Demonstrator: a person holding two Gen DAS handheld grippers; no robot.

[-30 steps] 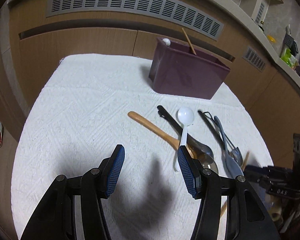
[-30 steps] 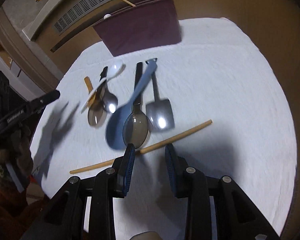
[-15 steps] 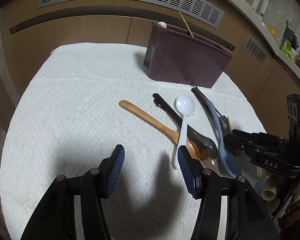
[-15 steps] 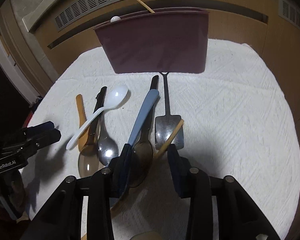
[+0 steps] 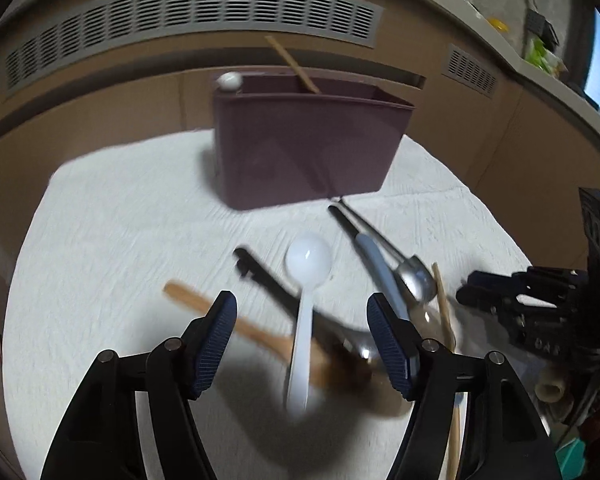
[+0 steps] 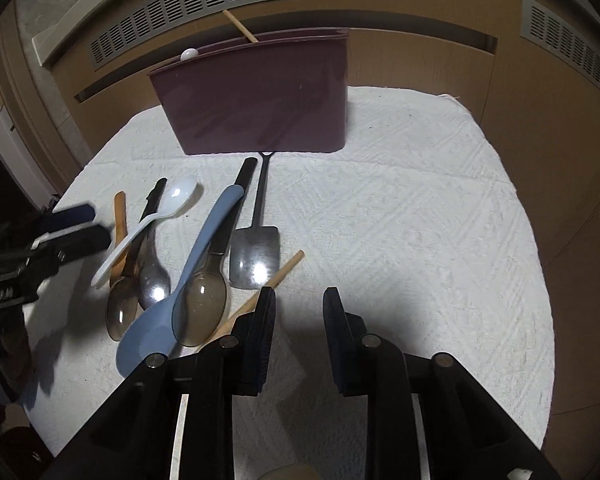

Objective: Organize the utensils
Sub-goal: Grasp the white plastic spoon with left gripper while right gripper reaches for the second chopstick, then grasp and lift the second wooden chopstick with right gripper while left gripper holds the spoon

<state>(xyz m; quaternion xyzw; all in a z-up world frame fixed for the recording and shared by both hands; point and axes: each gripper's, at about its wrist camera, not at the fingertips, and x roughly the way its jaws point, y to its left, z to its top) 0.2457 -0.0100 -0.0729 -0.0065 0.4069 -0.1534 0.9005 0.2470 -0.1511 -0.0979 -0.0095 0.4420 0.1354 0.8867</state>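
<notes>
White textured cloth (image 6: 400,208) before wood panelling (image 6: 540,128)

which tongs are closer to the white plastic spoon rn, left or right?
Left. The left tongs are opening astride the white plastic spoon, not touching; the right tongs sit off past the blue spoon.

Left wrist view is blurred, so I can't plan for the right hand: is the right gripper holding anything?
Observer: No. The right gripper is open, and only the white textured cloth shows between its fingers.
Operator: Which utensil lies nearest it?
Observer: A light wooden chopstick. It passes behind the gripper's left finger, and its far end lies by the head of the flat metal spatula.
</notes>
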